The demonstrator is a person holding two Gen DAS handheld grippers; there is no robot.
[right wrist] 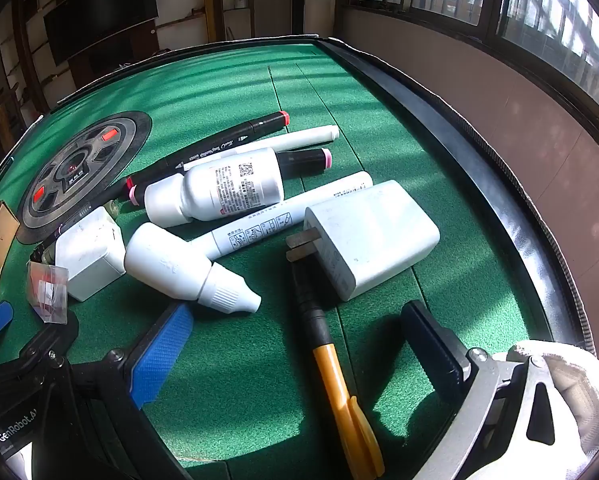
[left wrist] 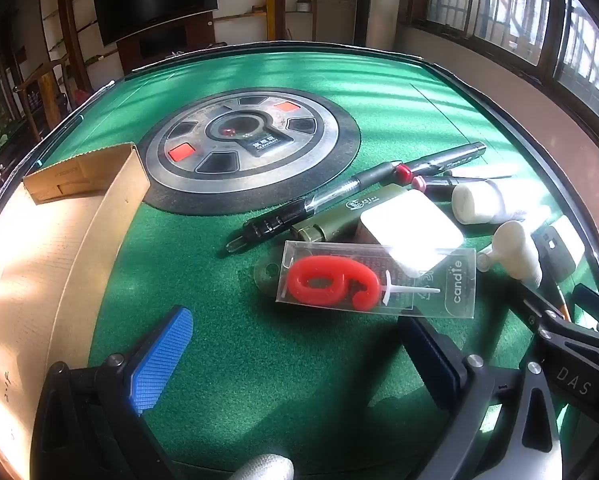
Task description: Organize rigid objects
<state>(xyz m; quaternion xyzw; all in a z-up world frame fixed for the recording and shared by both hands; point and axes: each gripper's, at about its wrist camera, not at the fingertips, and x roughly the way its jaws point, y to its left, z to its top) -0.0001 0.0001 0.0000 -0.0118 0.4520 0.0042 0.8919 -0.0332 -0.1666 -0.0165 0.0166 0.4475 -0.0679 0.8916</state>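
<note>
Clutter lies in a loose heap on the green felt counter, right of its round centre dial. Nearest the left tongs, which are spread wide with nothing between them, sits a clear candle packet holding a red number candle. Behind it are a white cube plug, a green tube and a black pen. An open cardboard box stands at the left edge.

The right tongs are also spread wide and hold nothing; an orange-handled tool lies on the felt between their fingers. Just beyond are a white charger, a dropper bottle, a white bottle, a white tube and black markers.
</note>
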